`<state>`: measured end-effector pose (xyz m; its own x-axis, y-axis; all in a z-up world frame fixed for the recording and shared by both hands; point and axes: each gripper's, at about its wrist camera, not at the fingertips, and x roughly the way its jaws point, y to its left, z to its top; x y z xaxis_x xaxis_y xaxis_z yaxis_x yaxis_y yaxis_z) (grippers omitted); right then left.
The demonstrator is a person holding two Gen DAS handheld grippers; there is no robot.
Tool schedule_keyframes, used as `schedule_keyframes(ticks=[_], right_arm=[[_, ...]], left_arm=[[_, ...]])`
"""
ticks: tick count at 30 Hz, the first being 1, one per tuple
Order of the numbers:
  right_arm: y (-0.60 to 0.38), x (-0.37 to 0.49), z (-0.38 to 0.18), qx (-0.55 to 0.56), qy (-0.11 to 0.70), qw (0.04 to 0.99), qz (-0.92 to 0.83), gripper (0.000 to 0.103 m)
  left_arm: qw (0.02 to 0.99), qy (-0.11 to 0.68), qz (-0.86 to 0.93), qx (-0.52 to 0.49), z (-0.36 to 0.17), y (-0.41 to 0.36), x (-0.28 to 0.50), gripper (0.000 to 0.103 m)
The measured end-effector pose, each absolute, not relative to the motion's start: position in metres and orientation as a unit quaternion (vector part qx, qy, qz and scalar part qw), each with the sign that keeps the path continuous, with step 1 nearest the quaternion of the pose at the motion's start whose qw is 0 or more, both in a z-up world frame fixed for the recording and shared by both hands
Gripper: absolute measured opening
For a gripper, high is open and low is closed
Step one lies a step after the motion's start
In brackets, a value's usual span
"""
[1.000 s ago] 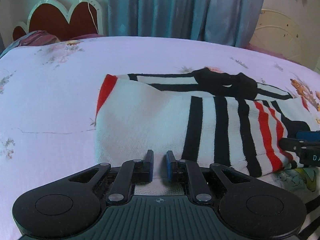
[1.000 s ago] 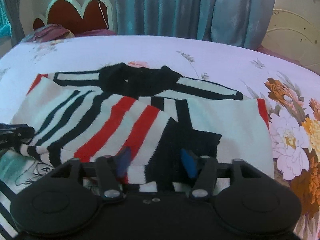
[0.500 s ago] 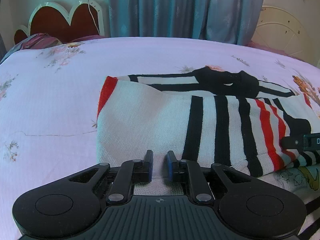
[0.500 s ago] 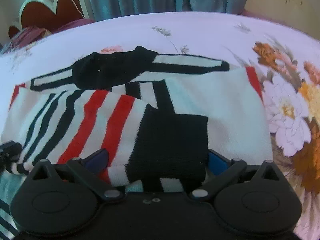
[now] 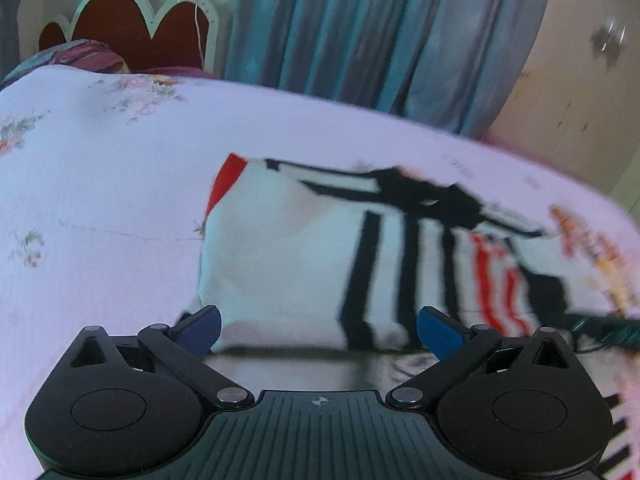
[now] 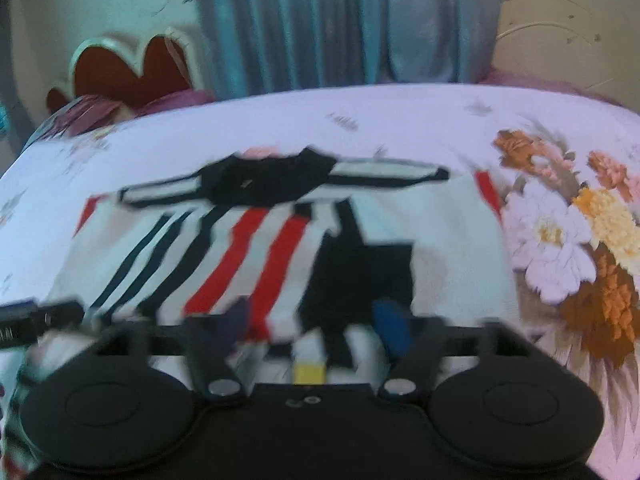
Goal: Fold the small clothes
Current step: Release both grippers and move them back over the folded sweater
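Note:
A small white knit garment (image 5: pixel 280 264) with black and red stripes lies folded on the bed; it also shows in the right wrist view (image 6: pixel 248 248). My left gripper (image 5: pixel 318 330) is open, its blue pads spread wide, just short of the garment's near white edge and holding nothing. My right gripper (image 6: pixel 316 322) is open at the near edge of the striped and black part, holding nothing. The right gripper's tip (image 5: pixel 604 326) shows at the right of the left wrist view. The left gripper's tip (image 6: pixel 36 318) shows at the left of the right wrist view. Both views are blurred.
The bed has a pale pink floral sheet (image 5: pixel 100 200) with a big flower print (image 6: pixel 580 240) on the right. A scalloped headboard (image 5: pixel 132 32) and pillow stand far left. Blue curtains (image 5: pixel 360 40) hang behind. Another striped cloth (image 5: pixel 616 432) lies near right.
My left gripper has opened and let go of the garment's white edge. Both grippers have pulled back a little from the garment, and the views are now blurred.

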<state>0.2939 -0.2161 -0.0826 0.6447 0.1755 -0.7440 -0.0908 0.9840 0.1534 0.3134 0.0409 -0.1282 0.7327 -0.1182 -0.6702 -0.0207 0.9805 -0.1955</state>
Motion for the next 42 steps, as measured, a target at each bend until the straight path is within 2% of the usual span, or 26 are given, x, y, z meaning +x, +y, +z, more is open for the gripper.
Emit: schedule_keyframes(ticks=[2,5,9,14,21,24,28,33,42], right_arm=[[-0.212,0.282,-0.083,0.054,0.426,0.899,0.090,0.035],[-0.199,0.264,-0.083,0.043,0.424,0.897,0.114,0.015],[-0.182,0.246,-0.093,0.033,0.449,0.881,0.147,0.014],[-0.198,0.223,-0.108,-0.005,0.465,0.877,0.124,0.014],[-0.264,0.191,-0.114,-0.007,0.464,0.883,0.068,0.016],[-0.270,0.179,-0.110,-0.007,0.460,0.885,0.071,0.024],[-0.249,0.165,-0.095,0.016,0.444,0.887,0.128,0.027],[-0.209,0.150,-0.095,0.020,0.450,0.873,0.186,0.025],[-0.198,0.125,-0.107,0.007,0.462,0.872,0.158,0.027]], left_arm=[[0.931,0.355,-0.037,-0.074,-0.122,0.032,0.300,0.103],[0.928,0.362,-0.073,-0.056,-0.120,0.011,0.289,0.101],[0.920,0.381,-0.093,-0.021,-0.133,-0.015,0.279,0.097],[0.908,0.413,-0.068,0.020,-0.160,-0.011,0.264,0.083],[0.911,0.409,-0.026,0.031,-0.164,0.018,0.226,0.083],[0.911,0.412,-0.016,0.025,-0.156,0.021,0.210,0.083],[0.912,0.407,-0.043,0.015,-0.144,0.001,0.192,0.083],[0.909,0.412,-0.054,0.021,-0.145,-0.018,0.183,0.083],[0.900,0.428,-0.070,0.046,-0.157,-0.016,0.165,0.083]])
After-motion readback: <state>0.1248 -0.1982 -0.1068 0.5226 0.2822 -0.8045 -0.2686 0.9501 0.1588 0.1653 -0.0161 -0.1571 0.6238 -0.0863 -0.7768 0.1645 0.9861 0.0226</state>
